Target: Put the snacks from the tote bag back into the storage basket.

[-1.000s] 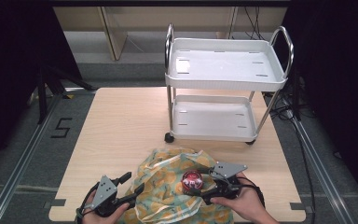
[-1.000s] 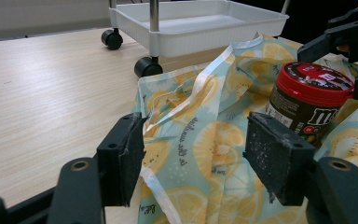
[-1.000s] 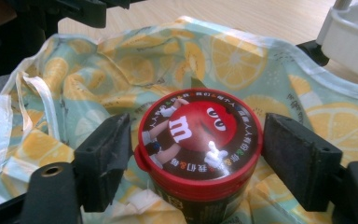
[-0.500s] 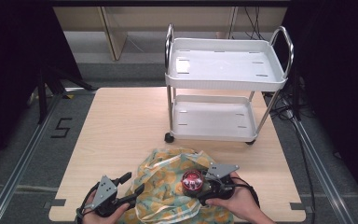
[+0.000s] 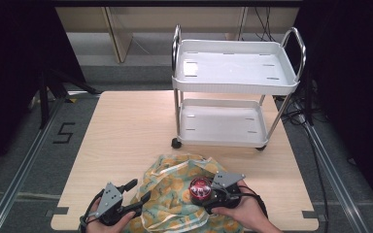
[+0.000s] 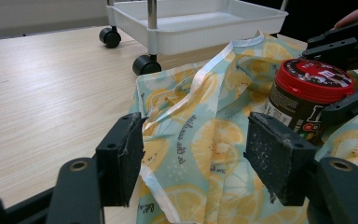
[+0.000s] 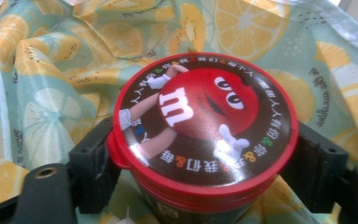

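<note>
A crumpled lemon-print bag (image 5: 172,196) lies at the table's near edge. On it stands a candy jar (image 5: 200,188) with a red lid (image 7: 200,121). My right gripper (image 5: 200,194) holds the jar (image 6: 307,98) just under the lid, one jaw on each side; its jaws have just been closing with the jar between them. Left of the bag, my left gripper (image 5: 140,190) stands open. Its jaws straddle the bag's edge and white handle strap (image 6: 200,84) without pressing the fabric.
A white two-shelf cart (image 5: 233,87) on black castors stands on the far right half of the wooden table (image 5: 126,126), both shelves bare. Its nearest wheel (image 6: 147,65) is just beyond the bag. Dark floor and rails flank the table.
The right hand has shifted slightly at the jar. The left gripper, bag and cart have stayed in place.
</note>
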The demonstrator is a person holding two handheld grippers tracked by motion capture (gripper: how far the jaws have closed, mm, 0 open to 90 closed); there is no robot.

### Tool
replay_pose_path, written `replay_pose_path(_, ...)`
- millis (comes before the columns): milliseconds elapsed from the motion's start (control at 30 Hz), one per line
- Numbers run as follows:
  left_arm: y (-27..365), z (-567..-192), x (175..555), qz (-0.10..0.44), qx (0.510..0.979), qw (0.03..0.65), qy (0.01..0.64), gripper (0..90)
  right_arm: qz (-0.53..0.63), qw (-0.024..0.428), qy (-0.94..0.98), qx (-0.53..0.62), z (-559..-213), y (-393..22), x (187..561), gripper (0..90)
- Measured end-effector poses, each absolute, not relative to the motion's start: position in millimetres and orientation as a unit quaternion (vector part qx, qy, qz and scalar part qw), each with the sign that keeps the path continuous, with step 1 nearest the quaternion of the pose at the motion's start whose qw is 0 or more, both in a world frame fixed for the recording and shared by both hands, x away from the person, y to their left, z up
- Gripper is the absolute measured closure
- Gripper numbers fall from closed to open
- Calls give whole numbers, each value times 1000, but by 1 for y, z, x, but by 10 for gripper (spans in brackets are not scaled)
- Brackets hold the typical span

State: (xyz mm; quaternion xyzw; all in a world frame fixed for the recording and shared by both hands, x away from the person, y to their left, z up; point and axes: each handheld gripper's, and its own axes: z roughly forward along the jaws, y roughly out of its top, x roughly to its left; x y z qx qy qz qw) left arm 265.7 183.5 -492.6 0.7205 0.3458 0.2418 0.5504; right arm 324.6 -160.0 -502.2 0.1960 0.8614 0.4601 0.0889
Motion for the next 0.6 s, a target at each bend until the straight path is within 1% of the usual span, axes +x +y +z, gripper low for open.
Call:
replay_pose_path(300, 184, -492, 267, 246, 723, 550, 338, 362, 464, 100, 860, 190, -502, -160, 323, 258)
replay_pose_path(333, 184, -492, 264, 237, 720, 545, 358, 362, 464, 103, 859, 191, -502, -160, 323, 258)
replay_pose_path(400, 185, -492, 266, 246, 723, 546, 344, 362, 464, 102, 859, 193, -502, -160, 322, 258)
replay_pose_path(433, 185, -491, 263, 242, 724, 538, 358, 362, 464, 104, 859, 191, -502, -160, 322, 258)
replay_pose_path(467, 185, -492, 266, 245, 723, 546, 344, 362, 464, 105, 859, 191, -502, -160, 322, 259)
replay_pose_path(567, 185, -492, 266, 244, 723, 549, 342, 362, 468, 106, 856, 191, -503, -159, 322, 259)
replay_pose_path(600, 185, -491, 263, 242, 723, 540, 357, 362, 468, 101, 857, 191, -502, -160, 322, 259)
